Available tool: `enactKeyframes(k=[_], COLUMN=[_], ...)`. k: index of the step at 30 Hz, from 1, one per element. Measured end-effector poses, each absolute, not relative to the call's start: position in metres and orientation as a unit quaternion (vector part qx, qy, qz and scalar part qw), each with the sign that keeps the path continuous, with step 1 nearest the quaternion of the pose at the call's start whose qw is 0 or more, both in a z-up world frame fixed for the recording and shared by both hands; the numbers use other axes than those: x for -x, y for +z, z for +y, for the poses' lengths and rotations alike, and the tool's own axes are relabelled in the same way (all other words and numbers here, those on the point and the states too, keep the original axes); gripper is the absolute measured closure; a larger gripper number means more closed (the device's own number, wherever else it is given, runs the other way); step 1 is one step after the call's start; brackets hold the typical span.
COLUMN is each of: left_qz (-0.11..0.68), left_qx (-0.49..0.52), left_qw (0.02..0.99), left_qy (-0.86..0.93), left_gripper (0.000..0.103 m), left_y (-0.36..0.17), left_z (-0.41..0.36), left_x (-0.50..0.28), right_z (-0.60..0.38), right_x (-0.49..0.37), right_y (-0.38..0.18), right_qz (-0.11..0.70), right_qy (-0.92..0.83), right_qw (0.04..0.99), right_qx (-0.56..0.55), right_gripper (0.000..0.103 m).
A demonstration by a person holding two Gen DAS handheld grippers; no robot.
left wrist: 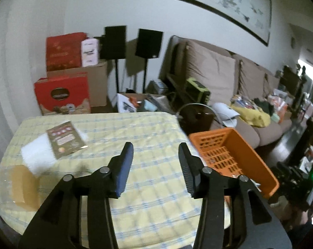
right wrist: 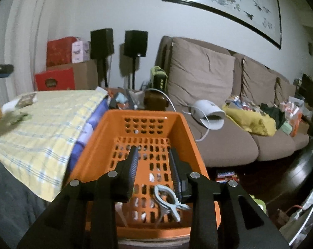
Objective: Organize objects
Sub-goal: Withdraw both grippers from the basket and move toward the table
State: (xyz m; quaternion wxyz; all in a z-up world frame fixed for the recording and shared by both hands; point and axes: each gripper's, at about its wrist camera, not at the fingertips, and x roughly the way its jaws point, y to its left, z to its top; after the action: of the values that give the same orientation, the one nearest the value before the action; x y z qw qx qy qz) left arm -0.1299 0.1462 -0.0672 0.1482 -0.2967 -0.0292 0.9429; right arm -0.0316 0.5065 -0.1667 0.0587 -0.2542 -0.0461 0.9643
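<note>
The orange basket (right wrist: pixel 144 137) sits at the right edge of the worktop (left wrist: pixel 152 191). The right gripper (right wrist: pixel 153 157) hangs over the basket, fingers partly open and holding nothing; a pale clip (right wrist: pixel 168 202) lies just below them. The left gripper (left wrist: pixel 156 151) is wide open over bare cloth, with a brown packet (left wrist: pixel 66 142) far to its left.

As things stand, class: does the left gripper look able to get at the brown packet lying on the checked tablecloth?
Probably yes. The left gripper is open and holds nothing, and the brown packet lies flat ahead and to its left on the tablecloth, partly over a white pad. Nothing stands between them.
</note>
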Motion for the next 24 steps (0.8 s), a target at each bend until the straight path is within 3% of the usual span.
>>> enactKeyframes(k=[2,8,10,15,18,21,22,24], left_qz=[-0.038,-0.07,-0.071,-0.048,-0.042,-0.047,-0.042,-0.036], left_qx=[0.301,0.325,0.327,0.335,0.341,0.326,0.322,0.306], left_qw=[0.144,0.155,0.165,0.192,0.202,0.209,0.204,0.179], left_qy=[0.942,0.93,0.928,0.921,0.917,0.921,0.924,0.934], left_gripper=[0.058,0.058,0.057,0.057,0.057,0.055,0.05,0.05], left_y=[-0.074,-0.095,-0.099,-0.107,-0.102,-0.085,-0.08,-0.067], left_z=[0.132,0.106,0.102,0.106,0.107,0.095,0.092,0.082], left_x=[0.135,0.155,0.155,0.146,0.137,0.125,0.124,0.118], right_z=[0.502,0.478,0.476,0.469,0.463,0.465,0.466,0.471], right_x=[0.032,0.012,0.002,0.001,-0.011,-0.011,-0.012,-0.016], right_y=[-0.17,-0.175,-0.172,-0.165,-0.161,-0.158,-0.154,-0.144], right_qz=[-0.076,-0.156,-0.146,-0.131,-0.134,-0.138,-0.129,-0.083], right_qy=[0.959,0.947,0.951,0.95,0.957,0.953,0.956,0.963], right_qw=[0.098,0.15,0.159,0.178,0.185,0.188,0.179,0.159], right_qx=[0.255,0.237,0.22,0.222,0.181,0.194,0.192,0.203], right_gripper=[0.062,0.056,0.048,0.042,0.027,0.027,0.026,0.027])
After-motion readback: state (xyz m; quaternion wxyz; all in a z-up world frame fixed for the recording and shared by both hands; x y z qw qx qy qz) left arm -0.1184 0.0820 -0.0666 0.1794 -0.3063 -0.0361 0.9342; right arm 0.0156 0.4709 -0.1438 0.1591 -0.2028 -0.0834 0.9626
